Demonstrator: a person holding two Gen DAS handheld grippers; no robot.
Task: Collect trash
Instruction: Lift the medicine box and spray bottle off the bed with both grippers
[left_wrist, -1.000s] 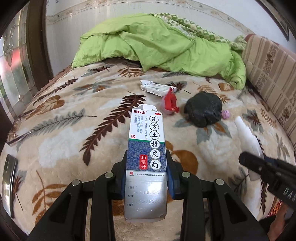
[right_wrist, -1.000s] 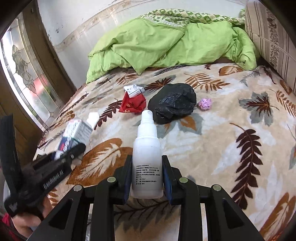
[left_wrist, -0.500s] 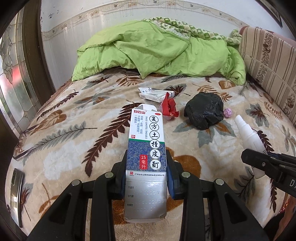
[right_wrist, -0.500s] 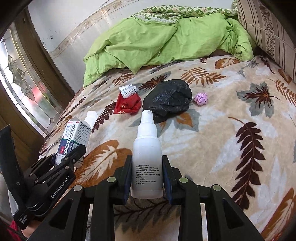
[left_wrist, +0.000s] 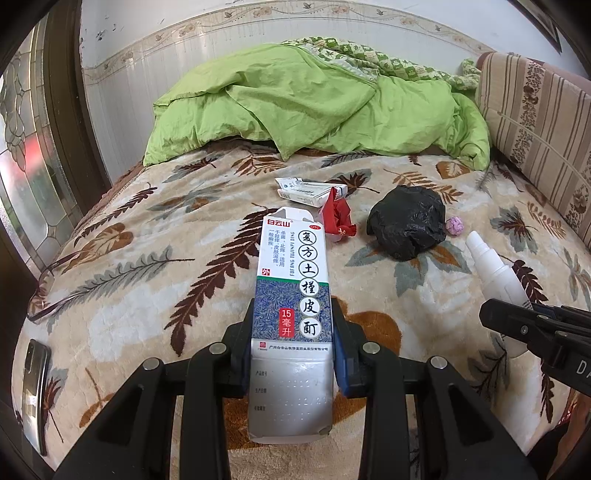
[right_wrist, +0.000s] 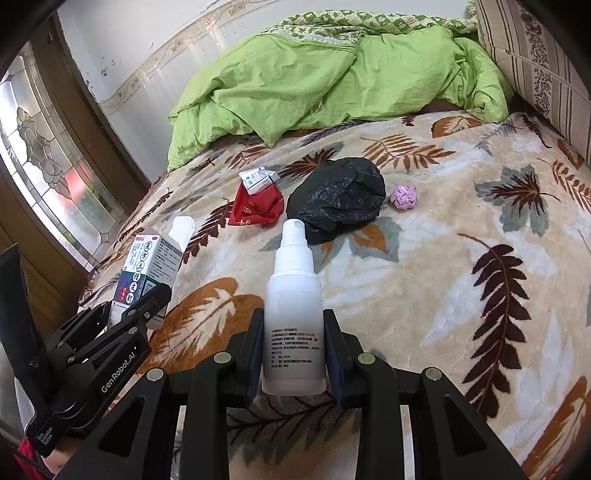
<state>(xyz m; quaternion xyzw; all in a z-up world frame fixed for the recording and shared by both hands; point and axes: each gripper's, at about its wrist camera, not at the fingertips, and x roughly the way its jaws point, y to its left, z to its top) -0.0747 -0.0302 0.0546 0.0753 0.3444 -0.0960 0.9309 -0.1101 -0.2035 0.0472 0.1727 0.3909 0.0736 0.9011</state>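
My left gripper (left_wrist: 293, 321) is shut on a white and blue medicine box (left_wrist: 291, 295), held above the bed; the box also shows in the right wrist view (right_wrist: 147, 269). My right gripper (right_wrist: 294, 332) is shut on a white spray bottle (right_wrist: 293, 314), seen at the right of the left wrist view (left_wrist: 495, 273). On the leaf-patterned blanket lie a crumpled black plastic bag (left_wrist: 408, 221) (right_wrist: 338, 199), a red wrapper (left_wrist: 336, 218) (right_wrist: 256, 210), a white carton (left_wrist: 310, 190) (right_wrist: 258, 179) and a pink paper ball (left_wrist: 455, 226) (right_wrist: 404, 196).
A green quilt (left_wrist: 317, 107) is heaped at the head of the bed. A striped cushion (left_wrist: 535, 122) stands along the right side. A phone (left_wrist: 33, 384) lies at the blanket's left edge. A glass-panelled door (right_wrist: 48, 162) is on the left.
Both grippers have drawn back and risen a little from the bed with their items still held; the trash on the blanket has not moved.
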